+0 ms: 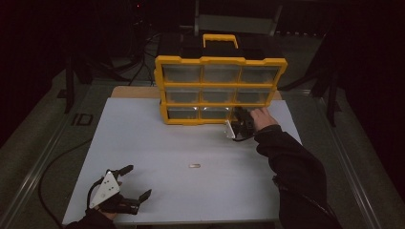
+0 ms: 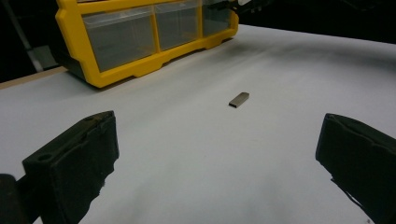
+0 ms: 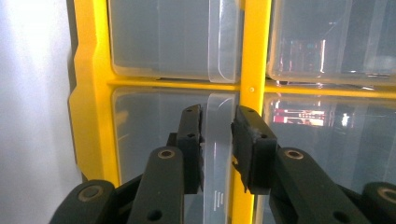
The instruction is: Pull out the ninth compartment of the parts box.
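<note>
At the back of the white table top [image 1: 157,143] stands the yellow drawer organizer [image 1: 220,89], upright, three rows of three clear drawers, black box with a yellow handle [image 1: 220,40] right behind it. Right gripper [image 3: 217,140] is at the bottom-right drawer [image 1: 248,113], clenched on that drawer's clear pull tab [image 3: 217,154]; pads sit on both sides of the tab, which in the right gripper view lies right against the yellow frame post. Left gripper [image 1: 136,183] rests near the table's front left corner, jaws spread wide, nothing between them. Small metal piece [image 2: 238,99] lies flat mid-table, alone, well apart from both grippers and from the organizer. Nothing blocks the drawer front.

Surface: plain white board over a wooden edge showing at the back left. Room is dark; cables and stand legs behind the table are barely readable.

Drawer contents can't be made out through glare. The hand and gripper body cover most of the bottom-right drawer in the high view. Right sleeve [image 1: 296,176] is cut off at the bottom edge.
</note>
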